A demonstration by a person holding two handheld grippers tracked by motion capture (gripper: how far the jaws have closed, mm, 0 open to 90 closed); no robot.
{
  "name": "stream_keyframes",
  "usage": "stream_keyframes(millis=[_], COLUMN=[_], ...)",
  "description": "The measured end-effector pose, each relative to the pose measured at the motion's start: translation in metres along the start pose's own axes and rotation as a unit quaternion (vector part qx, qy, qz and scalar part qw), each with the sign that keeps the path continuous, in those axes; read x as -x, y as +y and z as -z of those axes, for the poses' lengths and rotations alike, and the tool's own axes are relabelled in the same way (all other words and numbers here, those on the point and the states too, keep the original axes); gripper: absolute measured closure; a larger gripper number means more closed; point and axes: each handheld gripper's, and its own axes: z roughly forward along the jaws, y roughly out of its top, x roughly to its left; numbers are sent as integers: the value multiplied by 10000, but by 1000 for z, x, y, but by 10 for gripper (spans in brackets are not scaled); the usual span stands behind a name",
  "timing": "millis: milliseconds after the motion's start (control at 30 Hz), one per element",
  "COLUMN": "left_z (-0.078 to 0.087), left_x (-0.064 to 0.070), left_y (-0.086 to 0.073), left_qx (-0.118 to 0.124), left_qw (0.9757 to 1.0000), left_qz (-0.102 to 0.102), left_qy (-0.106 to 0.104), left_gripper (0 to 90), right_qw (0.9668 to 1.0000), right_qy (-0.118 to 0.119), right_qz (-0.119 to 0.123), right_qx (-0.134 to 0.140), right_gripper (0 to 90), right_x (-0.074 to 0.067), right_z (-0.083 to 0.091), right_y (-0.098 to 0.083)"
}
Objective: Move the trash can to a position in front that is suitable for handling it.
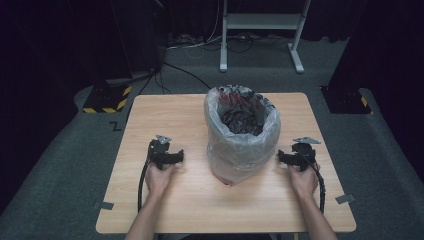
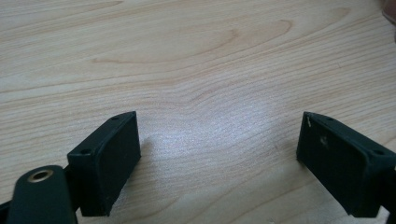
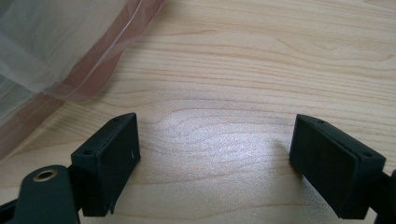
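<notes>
A bin lined with a clear plastic bag (image 1: 241, 137) stands upright in the middle of the wooden table (image 1: 150, 205), with dark stuff inside. My left gripper (image 1: 179, 157) rests on the table to the left of the bin, pointing at it, a short gap away. My right gripper (image 1: 281, 157) rests to the right of the bin, close to the bag. In the left gripper view my left gripper (image 2: 219, 158) is open over bare wood. In the right gripper view my right gripper (image 3: 215, 158) is open, and the bag (image 3: 56, 51) lies ahead at upper left.
Table edges lie close behind the hands at the front. Grey tape tabs (image 1: 103, 205) (image 1: 345, 199) stick out at the front corners. Beyond the table are a white metal stand (image 1: 260, 30), floor cables (image 1: 185, 70) and yellow-black striped bases (image 1: 107, 100).
</notes>
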Motion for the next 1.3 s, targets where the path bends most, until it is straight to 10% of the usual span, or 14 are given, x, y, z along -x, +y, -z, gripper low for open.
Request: stream_keyframes(millis=[400, 567, 1300], left_z=[-2, -5, -31], left_x=[4, 10, 80], left_y=[2, 7, 43], left_qx=[-6, -38, 288], left_qw=[9995, 9991, 9913], left_qz=[243, 360, 825], left_qy=[224, 234, -980], left_gripper=[137, 149, 149], right_qw=[10000, 9987, 9916], right_qy=[-75, 109, 834], right_qz=[-63, -493, -957], right_qx=[4, -7, 265], right_gripper=[157, 221, 263], right_x=[-1, 0, -26], right_z=[-2, -1, -19], right_y=[2, 7, 23])
